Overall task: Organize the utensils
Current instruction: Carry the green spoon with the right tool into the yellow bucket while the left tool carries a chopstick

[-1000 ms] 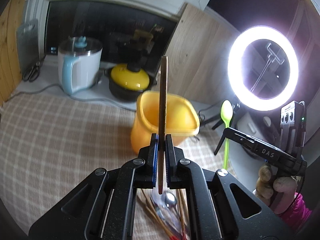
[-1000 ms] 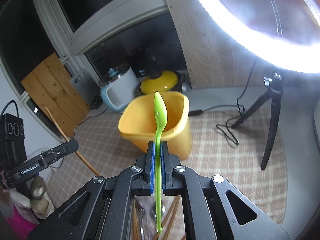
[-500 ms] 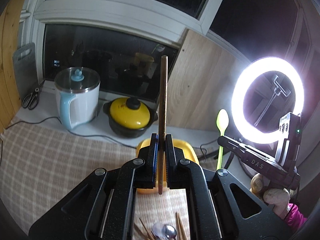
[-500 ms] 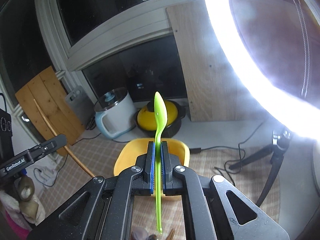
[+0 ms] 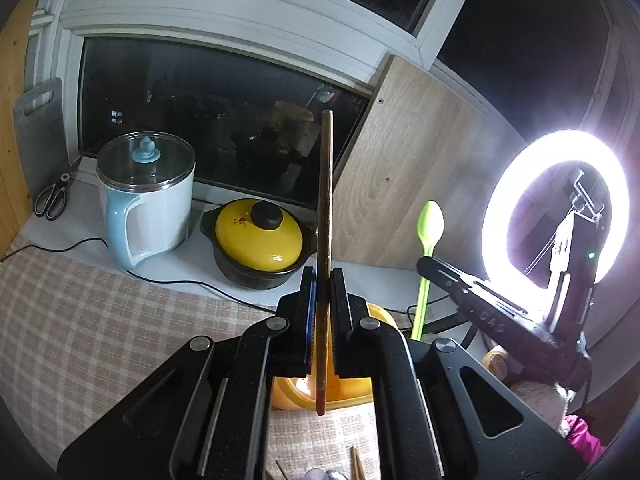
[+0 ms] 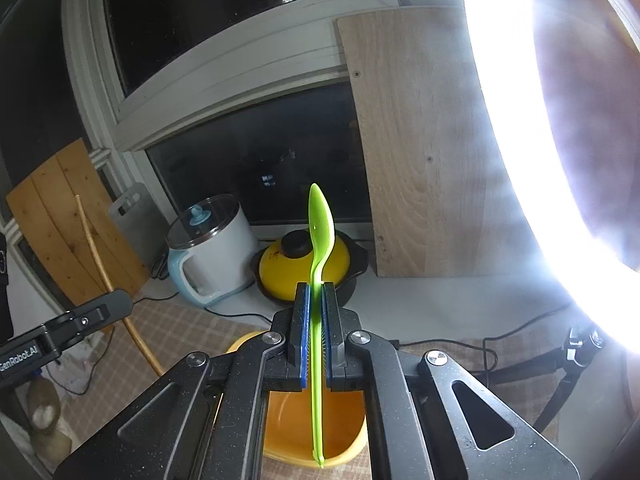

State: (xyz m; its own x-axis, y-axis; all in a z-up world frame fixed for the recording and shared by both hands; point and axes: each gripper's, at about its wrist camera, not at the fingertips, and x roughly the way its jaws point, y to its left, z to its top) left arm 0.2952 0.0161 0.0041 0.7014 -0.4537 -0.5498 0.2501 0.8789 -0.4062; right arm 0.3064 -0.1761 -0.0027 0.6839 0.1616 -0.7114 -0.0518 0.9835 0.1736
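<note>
My left gripper [image 5: 323, 276] is shut on a wooden chopstick [image 5: 326, 184] that stands upright between the pads. Its lower end hangs over the yellow container [image 5: 382, 312], which is mostly hidden beneath the fingers. My right gripper [image 6: 316, 292] is shut on a green plastic spoon [image 6: 320, 220], bowl end up, handle tip over the yellow container [image 6: 340, 456]. The two grippers are side by side: the left wrist view shows the right gripper [image 5: 428, 270] with the spoon [image 5: 430, 224], and the right wrist view shows the left gripper [image 6: 120, 300] with the chopstick [image 6: 94, 240].
A white electric pot with a blue handle [image 5: 146, 200] and a black pot with a yellow lid [image 5: 258, 240] stand by the window. A ring light [image 5: 556, 208] on a tripod [image 6: 568, 368] glares at the right. Loose chopsticks [image 5: 356, 464] lie on the checked cloth [image 5: 100, 320].
Both grippers have moved forward over the yellow container, which has slid from ahead of the fingers to beneath them. The loose utensils have almost left the bottom of the views.
</note>
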